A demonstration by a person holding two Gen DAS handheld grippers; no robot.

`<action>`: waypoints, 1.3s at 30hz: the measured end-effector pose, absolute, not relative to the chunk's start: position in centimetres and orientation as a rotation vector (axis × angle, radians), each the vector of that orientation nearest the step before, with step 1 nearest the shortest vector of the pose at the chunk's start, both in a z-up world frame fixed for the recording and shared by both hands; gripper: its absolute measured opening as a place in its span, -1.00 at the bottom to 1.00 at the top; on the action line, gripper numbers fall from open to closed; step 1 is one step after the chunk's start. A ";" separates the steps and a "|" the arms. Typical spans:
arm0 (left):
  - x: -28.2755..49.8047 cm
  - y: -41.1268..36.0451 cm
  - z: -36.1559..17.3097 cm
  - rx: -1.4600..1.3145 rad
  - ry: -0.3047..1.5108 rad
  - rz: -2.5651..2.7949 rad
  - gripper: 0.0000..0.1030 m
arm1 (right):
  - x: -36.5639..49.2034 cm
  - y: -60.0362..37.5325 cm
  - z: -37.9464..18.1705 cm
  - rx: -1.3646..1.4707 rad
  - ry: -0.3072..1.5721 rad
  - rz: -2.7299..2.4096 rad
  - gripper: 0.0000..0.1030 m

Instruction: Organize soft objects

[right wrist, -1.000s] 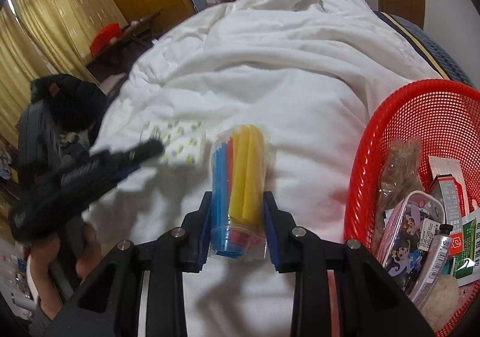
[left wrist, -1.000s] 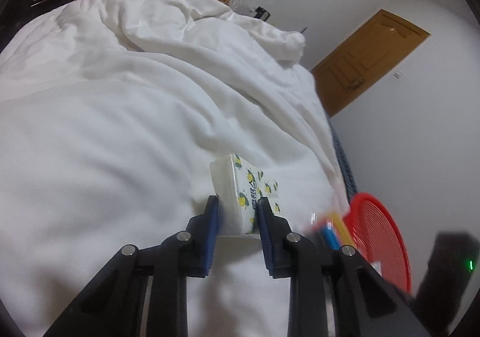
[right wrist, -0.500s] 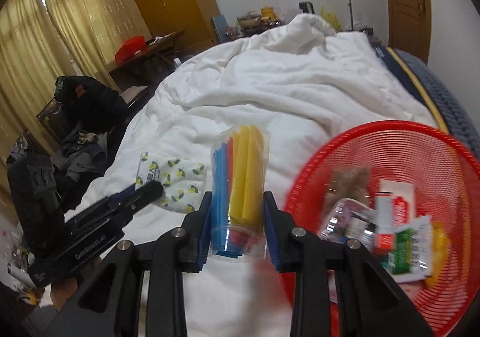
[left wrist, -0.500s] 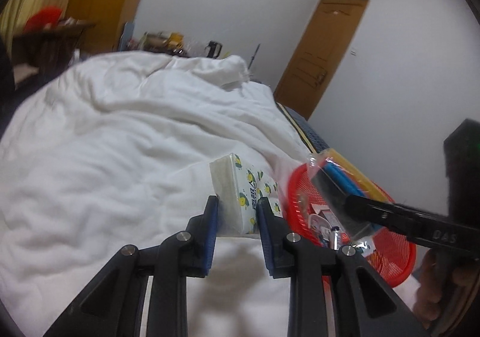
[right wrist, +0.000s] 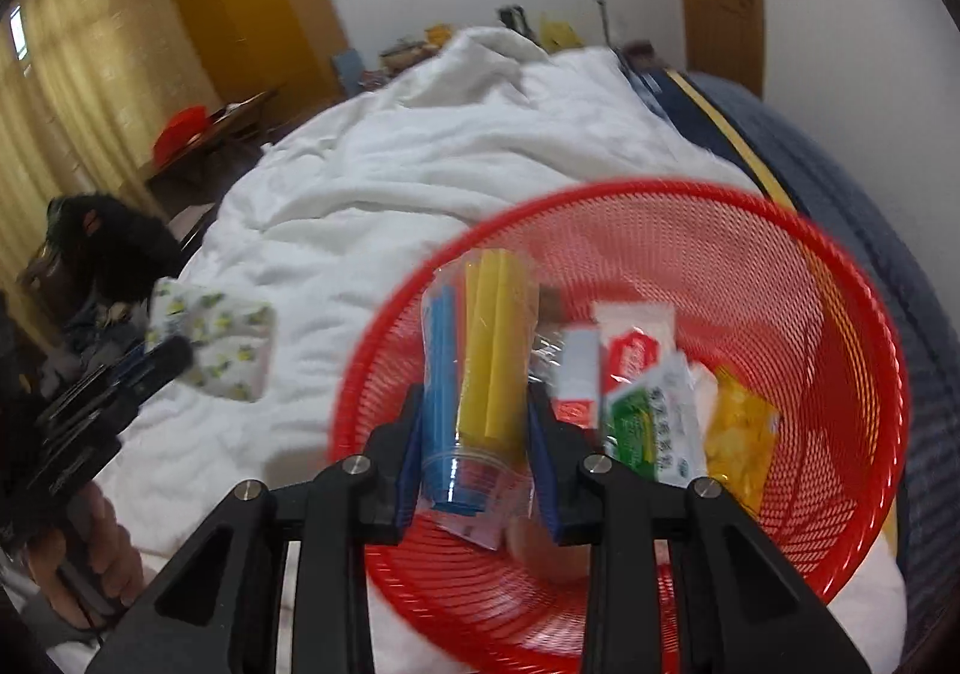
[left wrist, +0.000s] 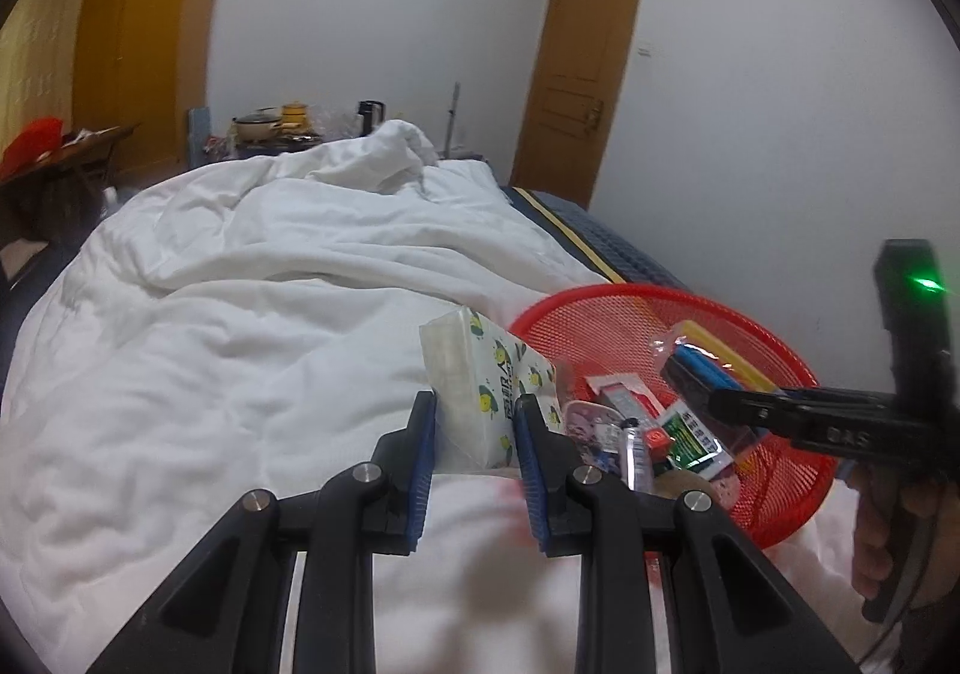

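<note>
1. Tissue pack (left wrist: 489,392), printed with lemons, stands on edge between the left gripper's (left wrist: 474,434) blue pads, which are narrowed and pressing on its two broad faces; that grip holds it off the white duvet (left wrist: 252,326) with most of its length reaching out past the fingertips.
2. Just beyond and to the right of those fingertips is the red mesh basket (left wrist: 600,302), so the pack looks to be waiting its turn beside the rim.
3. The right gripper (right wrist: 474,434) is likewise narrowed, clamped on a clear bag of blue and yellow sticks (right wrist: 480,368); the bag's sealed end hangs behind the pads and its long end points forward.
4. Directly under and ahead of the right fingertips is the basket's interior, already holding sachets and packets to the right of the pads. This pose probably means the bag is to be dropped here, clear of the wall.
5. Both items are soft, so side pinches likely keep them from folding.
</note>
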State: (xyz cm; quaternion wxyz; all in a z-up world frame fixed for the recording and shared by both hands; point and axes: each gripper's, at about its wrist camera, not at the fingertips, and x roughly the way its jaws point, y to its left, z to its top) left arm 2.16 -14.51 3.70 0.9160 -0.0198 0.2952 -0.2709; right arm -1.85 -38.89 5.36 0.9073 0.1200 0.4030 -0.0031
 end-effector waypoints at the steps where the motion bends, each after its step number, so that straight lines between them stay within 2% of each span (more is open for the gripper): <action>1: 2.1 -15.0 3.7 -0.028 0.609 -0.565 -0.50 | -1.8 -39.8 5.0 0.250 0.842 -0.038 -0.41; 13: 4.5 -24.9 3.8 0.039 0.769 -0.720 -0.50 | -2.0 -43.6 2.0 0.189 0.986 -0.158 -0.41; 20: 3.9 -28.3 -0.8 0.125 0.866 -0.687 -0.48 | -1.8 -43.3 0.5 0.167 1.035 -0.182 -0.38; 21: 3.6 -28.5 -1.0 0.142 0.851 -0.682 -0.46 | -1.8 -43.1 0.5 0.164 1.034 -0.185 -0.37; 23: 3.0 -28.8 -0.9 0.158 0.823 -0.689 -0.42 | -1.8 -43.1 0.6 0.170 1.028 -0.183 -0.20; 26: 2.3 -28.6 -0.7 0.157 0.793 -0.690 -0.31 | -2.0 -43.0 0.9 0.174 1.009 -0.185 -0.06; 28: 1.9 -28.3 -0.8 0.148 0.778 -0.674 0.03 | -2.4 -42.9 1.4 0.170 0.988 -0.185 0.07; 29: 1.8 -28.2 -0.9 0.147 0.769 -0.670 0.12 | -2.6 -42.9 1.6 0.172 0.978 -0.180 0.10; 32: 1.1 -27.4 -0.6 0.144 0.725 -0.637 0.19 | -3.6 -42.5 2.6 0.178 0.960 -0.168 0.10; 34: 0.3 -26.4 0.1 0.110 0.679 -0.648 0.35 | -4.9 -41.8 3.2 0.147 0.946 -0.165 0.12; 37: -0.8 -25.3 1.1 0.075 0.626 -0.654 0.56 | -7.3 -40.6 4.0 0.096 0.901 -0.191 0.23; 39: -1.5 -24.8 1.8 0.062 0.612 -0.651 0.63 | -8.6 -40.4 4.5 0.106 0.860 -0.201 0.31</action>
